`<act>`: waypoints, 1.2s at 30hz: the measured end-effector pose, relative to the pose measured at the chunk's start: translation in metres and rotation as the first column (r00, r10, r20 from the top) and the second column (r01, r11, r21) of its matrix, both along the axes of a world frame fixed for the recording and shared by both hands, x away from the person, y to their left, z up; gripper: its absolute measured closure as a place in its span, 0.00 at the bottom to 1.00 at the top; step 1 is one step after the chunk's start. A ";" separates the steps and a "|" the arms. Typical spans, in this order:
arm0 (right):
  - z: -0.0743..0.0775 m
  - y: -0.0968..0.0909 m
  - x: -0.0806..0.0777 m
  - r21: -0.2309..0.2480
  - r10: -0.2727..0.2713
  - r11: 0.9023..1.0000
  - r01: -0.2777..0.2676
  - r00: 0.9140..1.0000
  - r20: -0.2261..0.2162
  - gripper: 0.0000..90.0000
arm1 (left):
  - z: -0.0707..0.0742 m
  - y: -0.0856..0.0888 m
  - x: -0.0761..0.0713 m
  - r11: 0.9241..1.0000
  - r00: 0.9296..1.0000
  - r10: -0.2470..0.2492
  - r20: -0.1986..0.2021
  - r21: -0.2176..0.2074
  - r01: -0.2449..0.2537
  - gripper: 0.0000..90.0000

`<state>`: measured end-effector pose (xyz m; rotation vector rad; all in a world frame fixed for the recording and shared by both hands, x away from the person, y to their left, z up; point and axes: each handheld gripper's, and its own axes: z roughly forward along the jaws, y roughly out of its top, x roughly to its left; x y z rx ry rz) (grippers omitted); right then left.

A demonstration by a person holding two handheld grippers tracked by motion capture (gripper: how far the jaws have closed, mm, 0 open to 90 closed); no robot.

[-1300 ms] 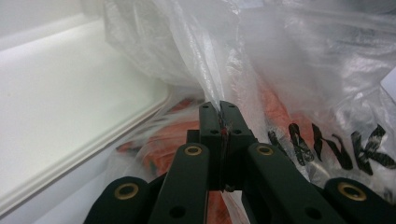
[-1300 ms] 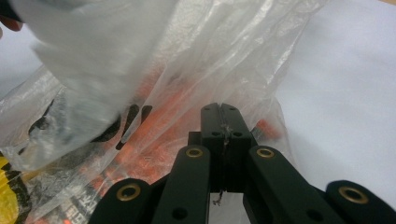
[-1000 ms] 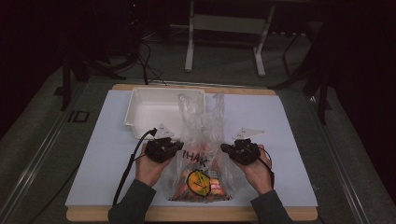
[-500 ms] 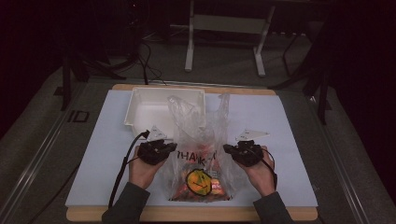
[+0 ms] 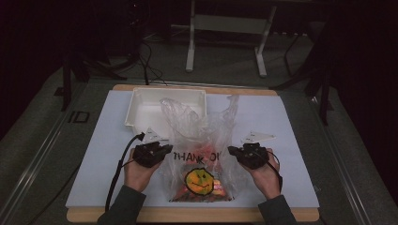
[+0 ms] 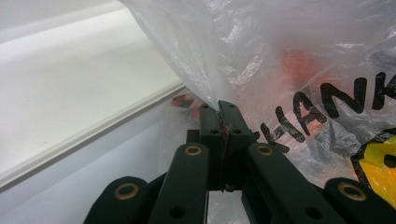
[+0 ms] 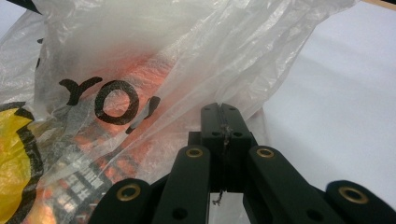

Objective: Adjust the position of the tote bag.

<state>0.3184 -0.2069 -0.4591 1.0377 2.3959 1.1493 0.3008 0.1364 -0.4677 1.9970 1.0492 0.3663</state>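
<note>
Your left gripper (image 5: 165, 151) and right gripper (image 5: 233, 151) each pinch film at a side of the clear plastic bag (image 5: 202, 154) — jaws clamped together. The bag stands mid-table on the white mat (image 5: 291, 122), just before the white tray (image 5: 141, 108).

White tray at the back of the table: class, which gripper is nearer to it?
Left. The left gripper sits just in front of the white tray; the right gripper is beyond the plastic bag.

Right gripper (image 7: 221, 108), fingers (image 7: 211, 122) pressed together, pinching the clear plastic bag (image 7: 154, 74) edge.
</note>
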 end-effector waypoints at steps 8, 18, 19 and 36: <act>-0.001 -0.005 -0.003 -0.001 -0.005 1.000 0.005 1.000 0.001 1.00 | -0.006 0.009 -0.002 0.999 1.000 0.006 -0.016 -0.036 -0.006 1.00; -0.003 -0.010 -0.005 0.003 -0.010 1.000 0.010 1.000 0.002 1.00 | -0.011 0.019 -0.005 0.998 0.999 0.028 -0.026 -0.056 -0.030 1.00; -0.003 -0.010 -0.005 0.003 -0.012 1.000 0.012 1.000 0.002 1.00 | -0.012 0.020 -0.005 0.998 0.999 0.029 -0.025 -0.055 -0.031 1.00; -0.004 -0.021 -0.008 0.001 -0.024 1.000 0.024 1.000 0.000 1.00 | -0.019 0.034 -0.009 0.997 0.997 0.060 -0.038 -0.051 -0.061 1.00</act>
